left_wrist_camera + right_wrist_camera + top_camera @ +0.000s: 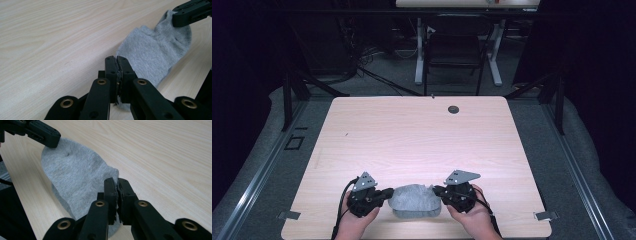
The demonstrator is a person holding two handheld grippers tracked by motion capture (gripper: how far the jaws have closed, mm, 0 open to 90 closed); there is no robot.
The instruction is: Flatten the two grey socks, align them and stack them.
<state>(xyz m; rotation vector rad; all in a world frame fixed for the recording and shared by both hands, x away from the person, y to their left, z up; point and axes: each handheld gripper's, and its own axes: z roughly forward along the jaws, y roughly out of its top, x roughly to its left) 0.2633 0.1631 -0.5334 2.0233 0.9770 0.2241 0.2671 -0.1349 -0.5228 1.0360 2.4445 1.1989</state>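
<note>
A grey sock [414,201] lies bunched near the front edge of the light wooden table [412,135], stretched between my two grippers. My left gripper [388,192] is at the sock's left end, and the left gripper view shows the jaws [117,72] shut on a thin edge of the sock [155,52]. At the sock's right end is my right gripper [437,190]. In the right gripper view its jaws [117,192] pinch the fabric edge of the sock [75,177]. Each gripper view shows the other gripper [192,12] [37,132] clamped on the far end.
A small dark round grommet [453,109] sits near the table's far edge. Metal brackets [289,215] [544,216] stick out at the front corners. Beyond the table stand a black chair [454,45] and white desk legs [418,55], with cables on the floor.
</note>
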